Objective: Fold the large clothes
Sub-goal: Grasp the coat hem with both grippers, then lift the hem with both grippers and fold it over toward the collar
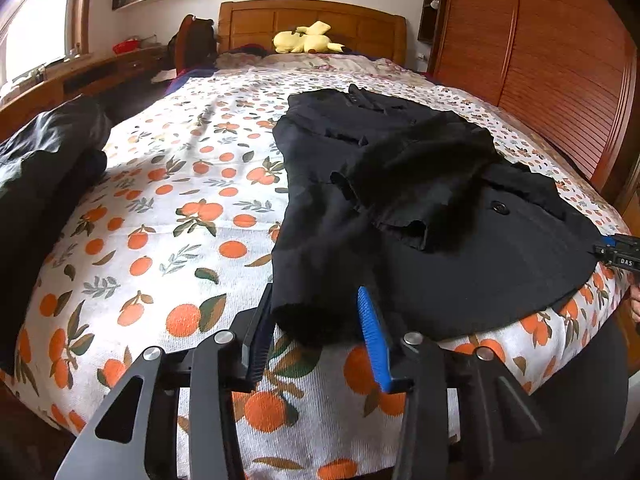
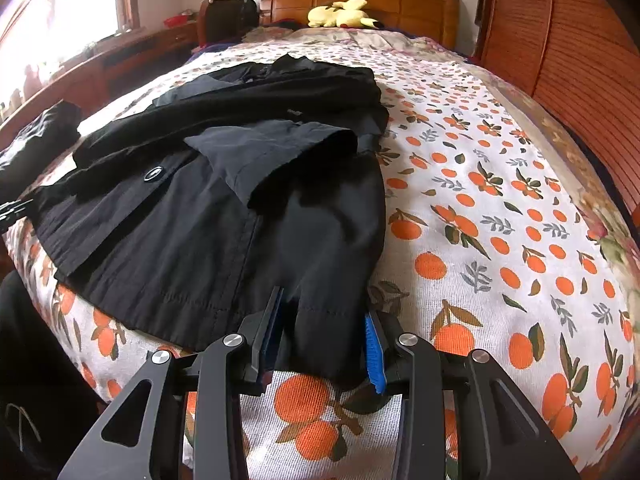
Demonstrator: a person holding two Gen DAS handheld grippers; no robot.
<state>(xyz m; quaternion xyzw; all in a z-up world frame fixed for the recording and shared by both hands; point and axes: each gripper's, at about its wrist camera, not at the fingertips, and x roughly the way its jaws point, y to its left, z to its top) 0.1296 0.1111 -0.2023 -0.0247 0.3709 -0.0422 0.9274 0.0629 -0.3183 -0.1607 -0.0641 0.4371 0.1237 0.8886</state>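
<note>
A large black coat (image 1: pixel 400 208) lies spread on the bed, sleeves folded over its body; it also shows in the right wrist view (image 2: pixel 224 208). My left gripper (image 1: pixel 316 316) is open, its fingers on either side of the coat's near left hem corner. My right gripper (image 2: pixel 324 324) is open, its blue-padded fingers (image 2: pixel 374 356) on either side of the coat's near right hem corner. The right gripper also shows at the far right of the left wrist view (image 1: pixel 618 252), and the left gripper at the left edge of the right wrist view (image 2: pixel 14 210).
The bed has an orange-print cover (image 1: pixel 180 240) and a wooden headboard (image 1: pixel 312 20). A yellow plush toy (image 1: pixel 306 42) lies by the pillows. Another dark garment (image 1: pixel 44 168) lies at the bed's left edge. A wooden wardrobe (image 1: pixel 540 60) stands to the right.
</note>
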